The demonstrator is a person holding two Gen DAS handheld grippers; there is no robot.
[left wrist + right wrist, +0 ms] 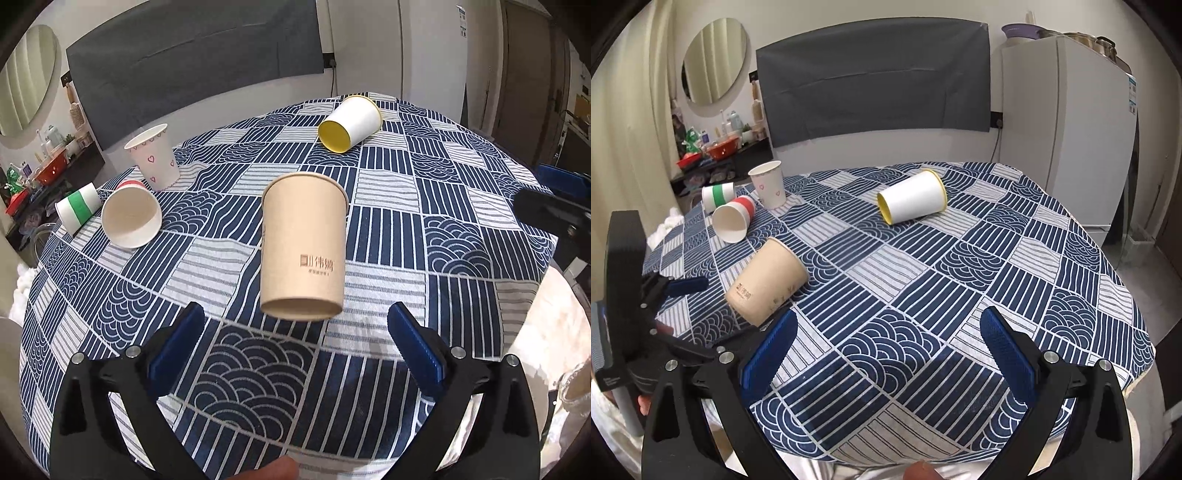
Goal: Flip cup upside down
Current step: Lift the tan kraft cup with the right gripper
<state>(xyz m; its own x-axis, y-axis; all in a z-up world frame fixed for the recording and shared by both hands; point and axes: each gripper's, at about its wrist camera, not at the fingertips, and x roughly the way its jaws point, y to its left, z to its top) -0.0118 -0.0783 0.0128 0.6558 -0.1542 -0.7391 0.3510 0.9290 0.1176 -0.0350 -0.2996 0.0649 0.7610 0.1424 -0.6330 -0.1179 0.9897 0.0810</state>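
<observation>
The left gripper (295, 328) stands spread wide and empty, the tan cup (303, 247) just beyond its pads, untouched. The right gripper (888, 332) is likewise agape, holding nothing. Five cups are on the tablecloth (960, 295): one upright, three on their sides, and the tan one, plain kraft with small brown print, leaning rim-far.

Even, soft indoor light fills both fisheye views, with no harsh glare. Faint shadows sit under the tan cup (303, 247) and on the patterned tablecloth (960, 295) near the camera. Edges bend strongly and darken into black corners (the far room looks slightly soft).
</observation>
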